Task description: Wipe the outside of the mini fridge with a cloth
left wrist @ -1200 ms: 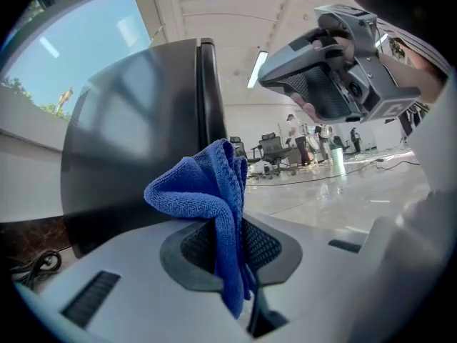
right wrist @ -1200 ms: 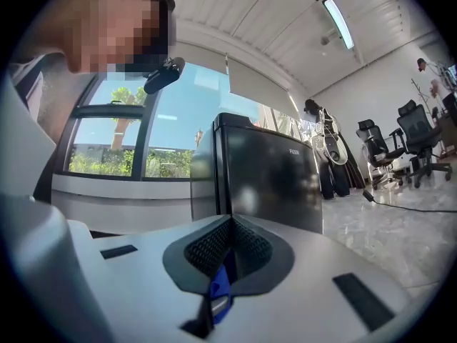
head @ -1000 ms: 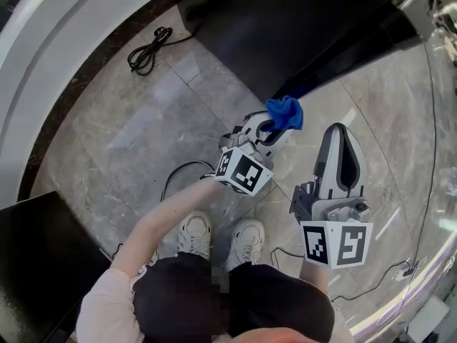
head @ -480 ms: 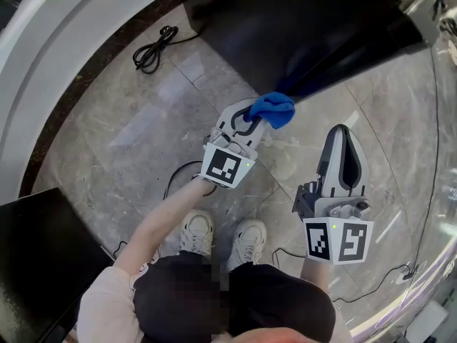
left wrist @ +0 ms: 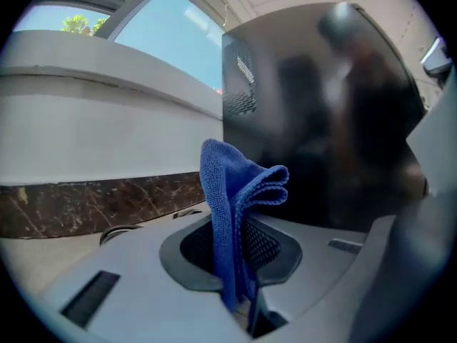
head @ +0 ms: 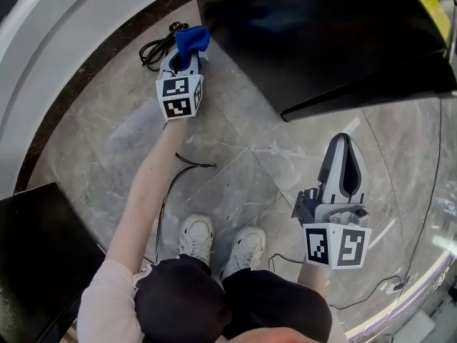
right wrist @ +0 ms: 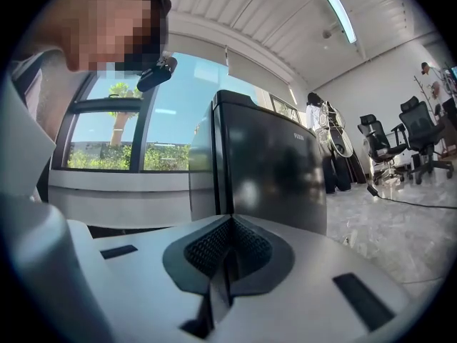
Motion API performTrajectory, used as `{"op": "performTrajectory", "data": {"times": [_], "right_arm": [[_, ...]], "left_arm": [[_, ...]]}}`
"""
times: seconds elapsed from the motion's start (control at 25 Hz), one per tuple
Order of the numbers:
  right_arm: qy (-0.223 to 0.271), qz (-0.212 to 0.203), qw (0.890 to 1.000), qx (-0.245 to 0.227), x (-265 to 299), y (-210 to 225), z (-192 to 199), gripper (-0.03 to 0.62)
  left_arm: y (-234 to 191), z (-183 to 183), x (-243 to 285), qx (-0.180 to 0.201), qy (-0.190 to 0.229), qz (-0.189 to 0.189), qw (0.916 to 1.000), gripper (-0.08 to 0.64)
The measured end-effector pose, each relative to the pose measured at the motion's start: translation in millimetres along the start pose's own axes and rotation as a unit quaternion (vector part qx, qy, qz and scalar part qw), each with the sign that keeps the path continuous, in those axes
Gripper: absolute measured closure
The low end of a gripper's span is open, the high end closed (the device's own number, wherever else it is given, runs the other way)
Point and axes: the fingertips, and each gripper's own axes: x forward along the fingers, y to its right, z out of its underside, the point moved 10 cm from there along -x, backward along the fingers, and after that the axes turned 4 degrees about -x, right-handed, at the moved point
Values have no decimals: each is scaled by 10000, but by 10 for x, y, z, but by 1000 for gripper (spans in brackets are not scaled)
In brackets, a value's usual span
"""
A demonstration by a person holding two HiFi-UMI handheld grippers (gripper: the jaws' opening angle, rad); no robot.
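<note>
The black mini fridge [head: 335, 27] stands on the stone floor at the top of the head view. My left gripper [head: 184, 57] is shut on a folded blue cloth [head: 191, 40], held out at arm's length by the fridge's left rear corner. In the left gripper view the blue cloth [left wrist: 239, 206] sticks up between the closed jaws, just in front of the fridge's dark side [left wrist: 335, 120]. My right gripper [head: 345, 164] hangs back on the right, shut and empty, pointing toward the fridge's front [right wrist: 268, 166].
A coiled black cable [head: 158, 45] lies on the floor beside the left gripper. A white curved wall base [head: 64, 41] runs along the left. A second black box [head: 36, 256] sits at lower left. More cables cross the floor near the person's shoes [head: 221, 241].
The left gripper with the blue cloth has swung from the fridge's near front corner up and to the left, to its far left side. The right gripper has stayed put.
</note>
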Motion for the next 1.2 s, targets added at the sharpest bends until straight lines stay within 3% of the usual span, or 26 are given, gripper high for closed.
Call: {"op": "performTrajectory", "data": {"times": [0.16,0.28,0.68,0.96,1.2], "right_arm": [[-134,9,9999,12,94,1,75,581],[-242,-5,9997,43,160,-11,142,581],[-408,-362,9983,190,354,-226,271,581],[-521,-839,9948,238,460,-490,342,581],[-481,-905,9945,211,457,-540,310,581]], "left_arm": [[-318,-28,279,-120,-139,-604,9980,505],[-395,-45,408,-250,-100,-747,9968,505],[-168,10,733,-441,-275,-104,9986,505],[-121,19,822,-416,-483,280,9976,505],[-88,16,826,-347,-513,510,9968,505]]}}
